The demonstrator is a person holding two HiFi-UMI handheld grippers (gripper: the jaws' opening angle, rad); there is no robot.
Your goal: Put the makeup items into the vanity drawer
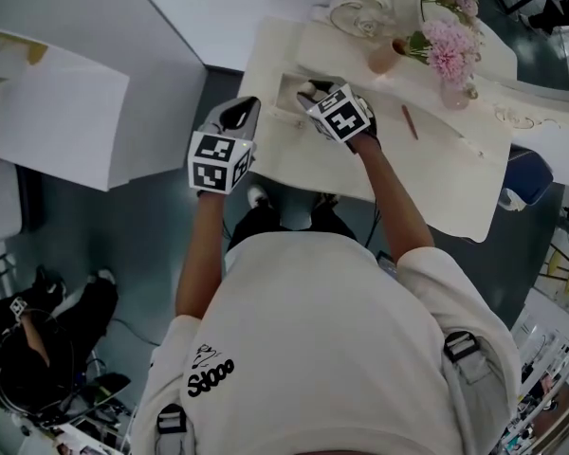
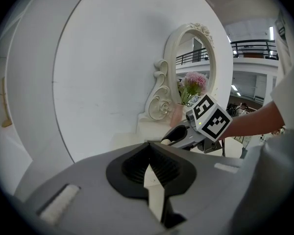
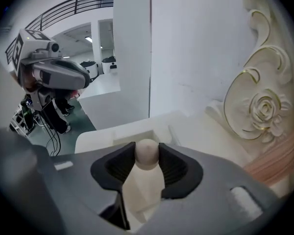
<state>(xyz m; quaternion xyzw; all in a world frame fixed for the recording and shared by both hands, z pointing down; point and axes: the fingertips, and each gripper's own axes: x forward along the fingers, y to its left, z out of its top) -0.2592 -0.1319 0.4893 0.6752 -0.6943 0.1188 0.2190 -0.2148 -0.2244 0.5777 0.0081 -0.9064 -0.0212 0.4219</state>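
In the head view the cream vanity (image 1: 436,173) has its small drawer (image 1: 286,91) open at the top left. My right gripper (image 1: 309,91) hangs just over that drawer. In the right gripper view its jaws (image 3: 147,146) are shut on a beige, round-ended makeup sponge (image 3: 147,156), with the drawer opening (image 3: 130,136) just beyond. My left gripper (image 1: 240,112) is off the vanity's left edge, beside the drawer. Its jaws (image 2: 148,144) meet with nothing between them. A brown makeup pencil (image 1: 410,121) lies on the vanity top to the right.
A pink cup (image 1: 384,57), a vase of pink flowers (image 1: 450,50) and an ornate mirror (image 1: 512,36) stand at the vanity's back. A white box (image 1: 57,121) is on the left, a blue stool (image 1: 526,173) on the right. Another person (image 1: 38,339) sits at the lower left.
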